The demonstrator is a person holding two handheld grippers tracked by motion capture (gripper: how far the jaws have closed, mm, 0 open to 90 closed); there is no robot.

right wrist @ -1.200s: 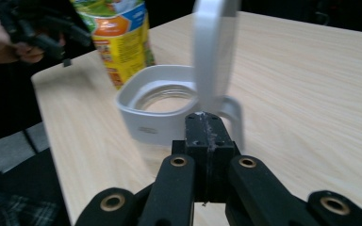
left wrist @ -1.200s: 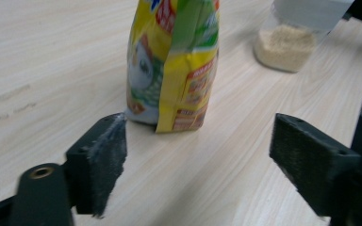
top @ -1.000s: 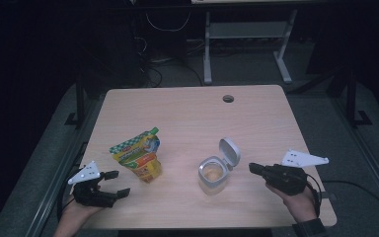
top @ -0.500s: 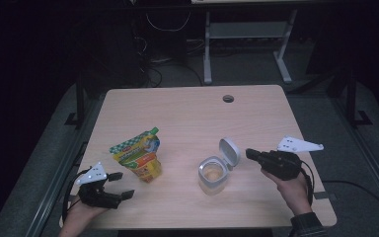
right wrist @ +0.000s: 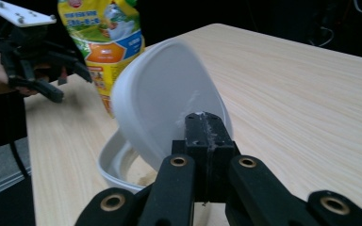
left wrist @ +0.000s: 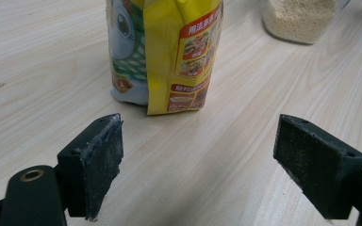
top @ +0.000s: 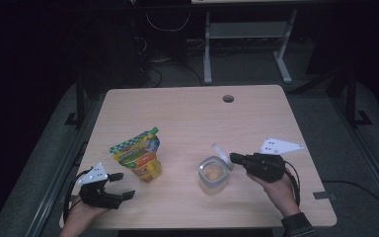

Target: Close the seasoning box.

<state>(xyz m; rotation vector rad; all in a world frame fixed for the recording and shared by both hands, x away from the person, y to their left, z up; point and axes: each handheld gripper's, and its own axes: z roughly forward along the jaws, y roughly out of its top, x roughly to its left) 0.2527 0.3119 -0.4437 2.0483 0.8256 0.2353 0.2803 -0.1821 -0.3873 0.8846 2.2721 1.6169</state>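
A green and yellow stand-up pouch (top: 138,155) stands upright on the table's front left; its lower part (left wrist: 169,52) is close ahead in the left gripper view. To its right sits a clear jar (top: 213,175) of pale grains, its white hinged lid (top: 222,150) tilted up. My right gripper (top: 233,158) is shut, and its joined tips (right wrist: 206,123) rest against the lid (right wrist: 165,103). My left gripper (top: 123,185) is open near the front edge, short of the pouch, with nothing between its jaws (left wrist: 202,141). It also appears beside the pouch (right wrist: 106,37) as the far gripper (right wrist: 70,84).
The wooden table (top: 192,113) has a round cable hole (top: 228,98) near its far edge. A metal stand (top: 246,34) and cables lie on the dark floor behind it. The table's edges drop off at both sides.
My right gripper has moved left and slightly up, from beside the jar to the raised lid. The left gripper, pouch and jar have stayed put.
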